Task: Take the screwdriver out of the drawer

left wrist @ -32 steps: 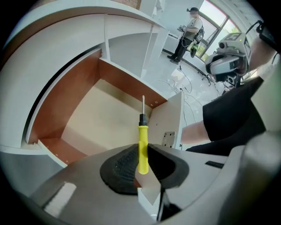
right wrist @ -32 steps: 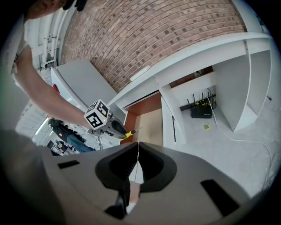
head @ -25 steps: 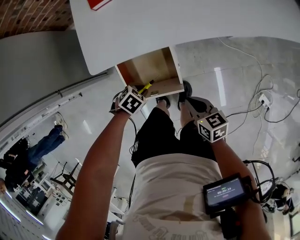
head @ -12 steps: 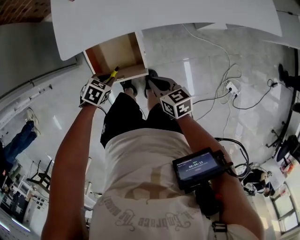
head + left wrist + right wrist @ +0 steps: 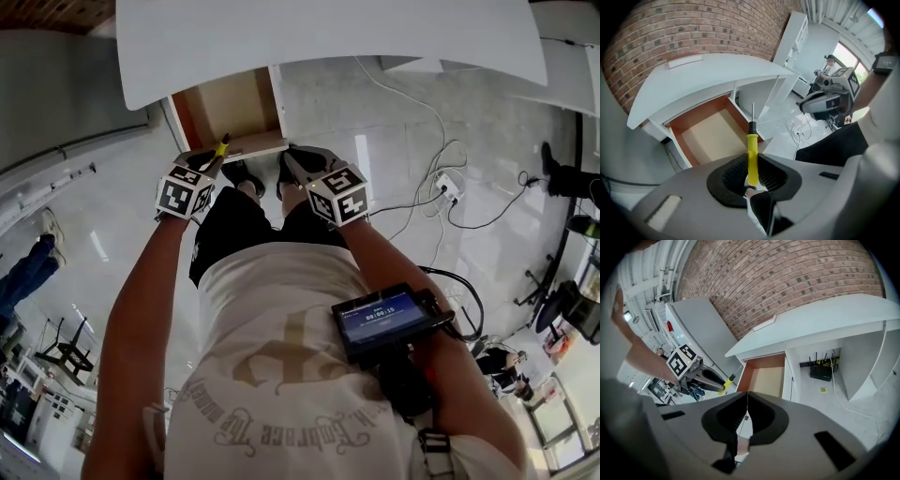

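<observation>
The left gripper (image 5: 752, 161), a grey plastic shell with black ribbed pads, is clamped on the smooth yellow plastic handle of the slim screwdriver (image 5: 752, 150), whose thin steel shaft stands straight up out of the jaws, with a short black collar where the shaft meets the handle. In the right gripper view that tool shows as a short yellow stub pointing out of the dark jaws, in the air beside the drawer's left wall and not inside it. The right gripper (image 5: 746, 401), of the same grey shell and black pads, has its jaws pressed together with nothing between them. Just beyond both grippers lies the open rectangular wooden drawer (image 5: 710, 136), with a pale matte bottom, reddish-brown inner walls and white outer faces; its bottom is bare. It sits pulled out under the flat white desk top (image 5: 708, 75) with a rounded edge. Behind the desk rises a rough red brick wall (image 5: 787, 277). Below, in the head view, a glossy pale floor (image 5: 412, 112) carries thin white cables (image 5: 412, 202).
</observation>
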A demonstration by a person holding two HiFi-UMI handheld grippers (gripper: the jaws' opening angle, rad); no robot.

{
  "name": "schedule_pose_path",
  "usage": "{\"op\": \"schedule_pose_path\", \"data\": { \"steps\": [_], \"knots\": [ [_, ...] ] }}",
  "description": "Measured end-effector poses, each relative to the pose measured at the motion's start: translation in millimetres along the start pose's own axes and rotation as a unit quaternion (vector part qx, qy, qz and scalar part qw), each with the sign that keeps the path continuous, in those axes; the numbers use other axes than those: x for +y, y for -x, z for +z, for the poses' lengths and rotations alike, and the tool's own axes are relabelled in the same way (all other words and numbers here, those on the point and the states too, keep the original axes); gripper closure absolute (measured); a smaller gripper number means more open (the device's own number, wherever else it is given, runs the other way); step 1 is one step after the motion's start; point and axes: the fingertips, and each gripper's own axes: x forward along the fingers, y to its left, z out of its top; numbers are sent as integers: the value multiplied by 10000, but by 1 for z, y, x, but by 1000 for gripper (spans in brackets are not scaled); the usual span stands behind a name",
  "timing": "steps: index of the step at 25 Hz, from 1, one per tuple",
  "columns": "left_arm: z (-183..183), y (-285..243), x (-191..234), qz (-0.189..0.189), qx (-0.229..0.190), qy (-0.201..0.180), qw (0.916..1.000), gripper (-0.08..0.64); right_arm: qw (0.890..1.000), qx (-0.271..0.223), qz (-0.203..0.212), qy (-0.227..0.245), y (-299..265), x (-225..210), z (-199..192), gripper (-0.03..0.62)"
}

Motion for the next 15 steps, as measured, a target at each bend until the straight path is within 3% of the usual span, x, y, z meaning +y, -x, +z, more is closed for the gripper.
{"op": "schedule_pose_path", "data": {
  "steps": [9,15],
  "knots": [
    [11,28,-11,29,-691,724,9950,495,9996,8,74,287,-4,7,27,584],
    [18,45,-16,72,-987,926,9908,495,9992,-14,104,376,-1,14,40,584]
  ]
}}
